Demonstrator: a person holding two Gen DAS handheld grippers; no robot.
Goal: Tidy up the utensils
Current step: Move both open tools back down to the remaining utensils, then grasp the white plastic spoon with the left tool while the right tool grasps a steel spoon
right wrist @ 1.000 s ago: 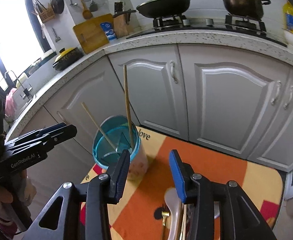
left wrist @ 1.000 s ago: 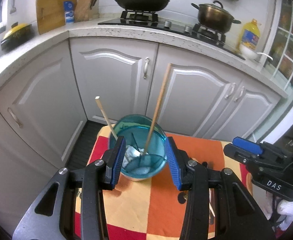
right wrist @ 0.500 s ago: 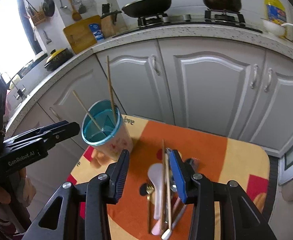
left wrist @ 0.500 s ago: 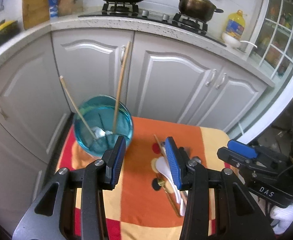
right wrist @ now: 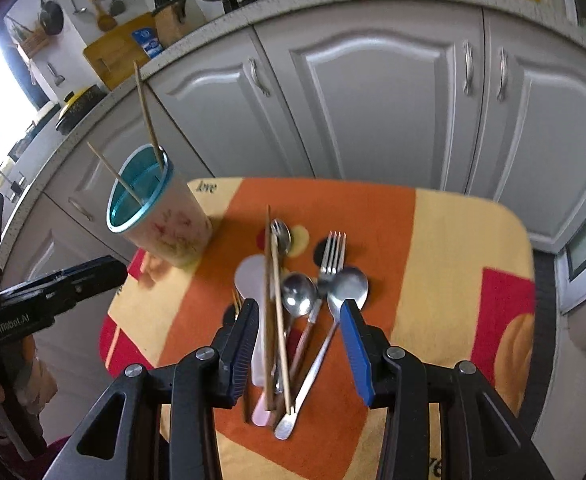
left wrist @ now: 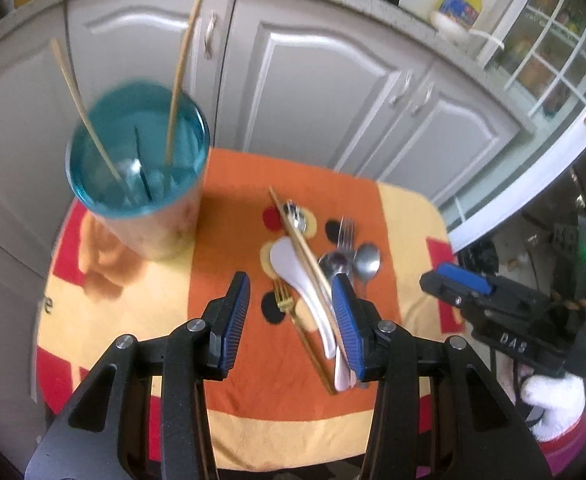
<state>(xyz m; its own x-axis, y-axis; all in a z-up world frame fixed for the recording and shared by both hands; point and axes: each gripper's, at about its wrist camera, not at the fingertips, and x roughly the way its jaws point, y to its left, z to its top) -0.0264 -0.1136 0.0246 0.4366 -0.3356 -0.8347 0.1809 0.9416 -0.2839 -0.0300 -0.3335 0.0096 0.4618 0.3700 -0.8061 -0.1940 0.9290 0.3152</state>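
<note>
Utensils (right wrist: 289, 320) seemingly below right tongs (right wrist: 303, 336).

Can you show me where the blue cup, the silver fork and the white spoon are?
blue cup (right wrist: 161, 232): right wrist view, on its pale outer wall.
silver fork (right wrist: 334, 250): right wrist view, on its tines.
white spoon (left wrist: 287, 260): left wrist view, on its bowl.

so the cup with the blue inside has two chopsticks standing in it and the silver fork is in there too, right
Not quite. The cup does hold two chopsticks, but the silver fork lies on the orange cloth among the spoons. The right wrist view shows it clearly.
</note>
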